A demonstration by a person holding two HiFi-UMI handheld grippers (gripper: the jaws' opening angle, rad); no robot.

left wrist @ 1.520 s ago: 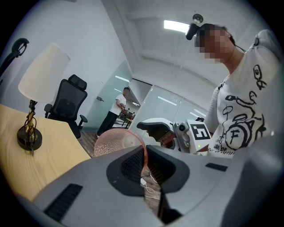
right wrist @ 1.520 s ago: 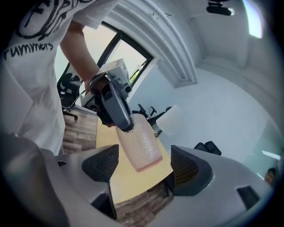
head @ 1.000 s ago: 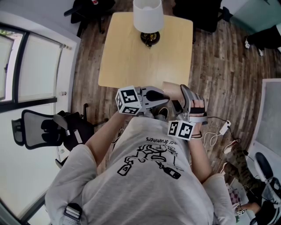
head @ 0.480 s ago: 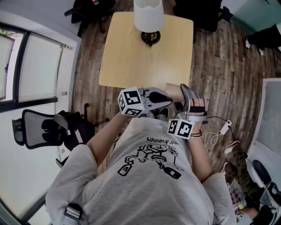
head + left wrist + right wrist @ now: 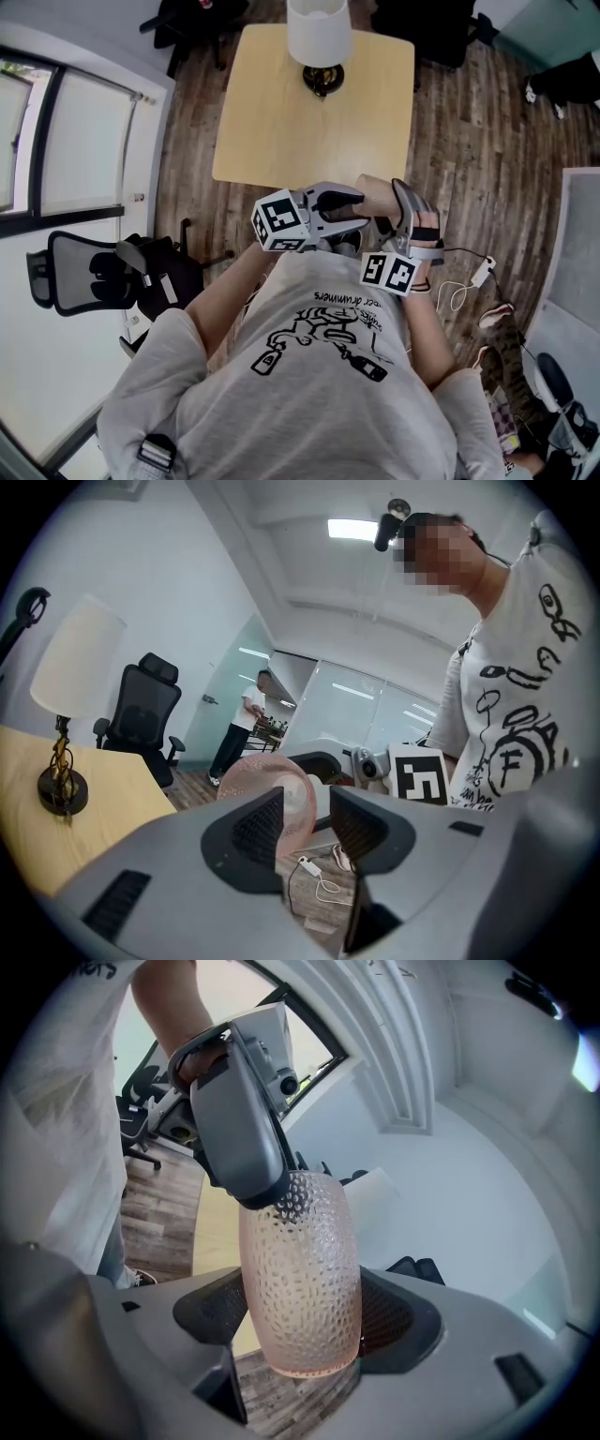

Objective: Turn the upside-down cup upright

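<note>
Change: the left gripper point(image 5: 354, 208) has just been opening its jaws, which now show a gap. Otherwise we see both hands about where they were.
Head view: the pink dimpled see-through cup point(image 5: 373, 195) is held in the air between the two grippers. It lies roughly on its side, just off the near edge of the pale wooden table point(image 5: 281, 122). A white-shaded lamp point(image 5: 319, 37) stands at the far end of the table.
Left gripper view: the jaws stand apart. We see the cup's round end in and behind the gap, with neither pad pressing on it.
Right gripper view: the right gripper point(image 5: 300, 1321) is clamped across the cup's body near its closer end, with a pad on each side. The left gripper's tip sits at the far end.
Step in hand: we judge this a mid-air handover partway through the turn, with the right gripper now carrying the cup alone.
Next move: the left gripper must back clear. Then the right wrist must roll until the mouth faces up, and set the cup down on the table. We cannot tell which end is the mouth.
</note>
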